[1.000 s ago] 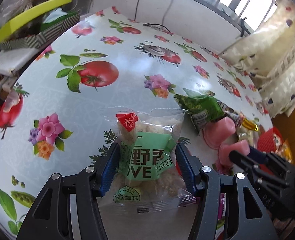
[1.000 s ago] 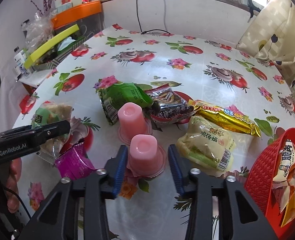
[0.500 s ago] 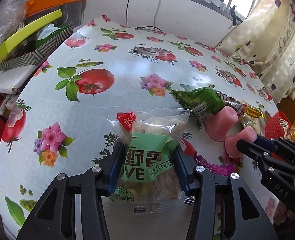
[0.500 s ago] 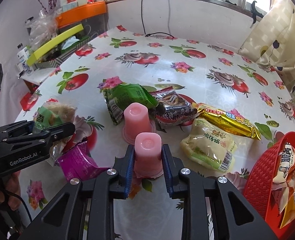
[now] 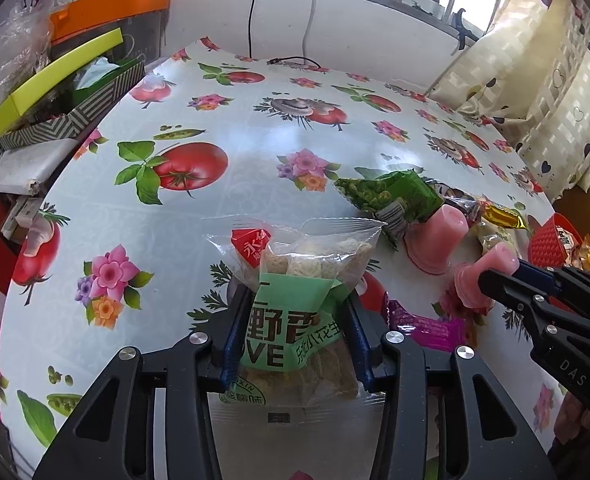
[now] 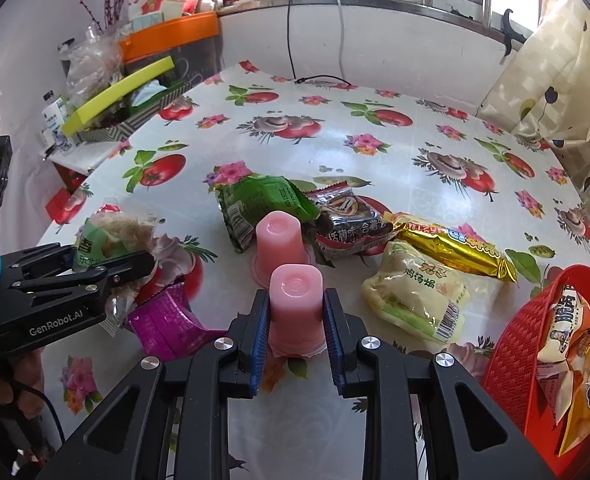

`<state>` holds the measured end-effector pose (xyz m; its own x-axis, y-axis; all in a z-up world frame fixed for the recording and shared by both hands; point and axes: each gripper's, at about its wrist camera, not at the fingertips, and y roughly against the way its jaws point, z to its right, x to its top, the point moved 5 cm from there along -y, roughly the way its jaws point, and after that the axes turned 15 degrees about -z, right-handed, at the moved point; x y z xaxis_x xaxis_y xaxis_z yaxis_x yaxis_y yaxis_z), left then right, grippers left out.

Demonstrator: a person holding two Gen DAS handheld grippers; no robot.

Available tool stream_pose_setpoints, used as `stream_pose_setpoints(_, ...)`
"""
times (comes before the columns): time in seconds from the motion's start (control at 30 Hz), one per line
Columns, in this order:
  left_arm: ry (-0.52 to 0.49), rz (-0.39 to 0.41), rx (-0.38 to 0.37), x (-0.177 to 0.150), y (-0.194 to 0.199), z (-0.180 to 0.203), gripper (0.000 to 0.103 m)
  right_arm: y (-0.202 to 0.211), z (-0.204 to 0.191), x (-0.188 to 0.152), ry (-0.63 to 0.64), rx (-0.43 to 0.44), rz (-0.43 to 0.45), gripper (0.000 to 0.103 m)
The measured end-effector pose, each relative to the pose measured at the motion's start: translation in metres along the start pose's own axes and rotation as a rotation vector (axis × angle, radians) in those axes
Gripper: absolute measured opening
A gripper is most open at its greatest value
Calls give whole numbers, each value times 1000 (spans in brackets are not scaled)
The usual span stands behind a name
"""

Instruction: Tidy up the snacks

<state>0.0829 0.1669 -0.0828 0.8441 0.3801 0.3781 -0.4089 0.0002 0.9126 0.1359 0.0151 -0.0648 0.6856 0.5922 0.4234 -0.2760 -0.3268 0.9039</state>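
Nearest the lens in my left wrist view, the left gripper (image 5: 297,330) has its jaws closing on the clear crinkly plastic bag of pale biscuits with a green paper label (image 5: 301,312). The blue ribbed pads already dent the film on both sides, low in the centre of the frame. In the right wrist view, the right gripper (image 6: 295,322) is pinching the upturned pink jelly cup (image 6: 295,300) of smooth, slightly translucent plastic, with both pads flat against its walls and its flared rim on the glossy tabletop printed with tomatoes and flowers (image 6: 335,140).

I judge both pick-ups to be at the grasp stage. What follows should be a lift, then a carry to the red woven plastic basket (image 6: 515,340) at the lower right, which already holds a few packets. The bag is soft and will sag, so I would raise it slowly. The cup is rigid but slick, and a squeeze too light could let it slip.

Just beside the cup on the left lies a crumpled magenta foil wrapper (image 6: 167,326). Farther up stands a second pink jelly cup (image 6: 279,240) with packets around it — a pale yellow pillow pack (image 6: 415,296), a gold foil bar (image 6: 455,248), a dark sachet (image 6: 347,220) and a green pouch (image 6: 255,200).
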Motion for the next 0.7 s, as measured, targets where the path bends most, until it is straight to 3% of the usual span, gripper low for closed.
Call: stream_pose_setpoints(0.7, -46, 51, 4, -5, 31, 24, 44, 37, 3, -11, -12, 20, 82, 23)
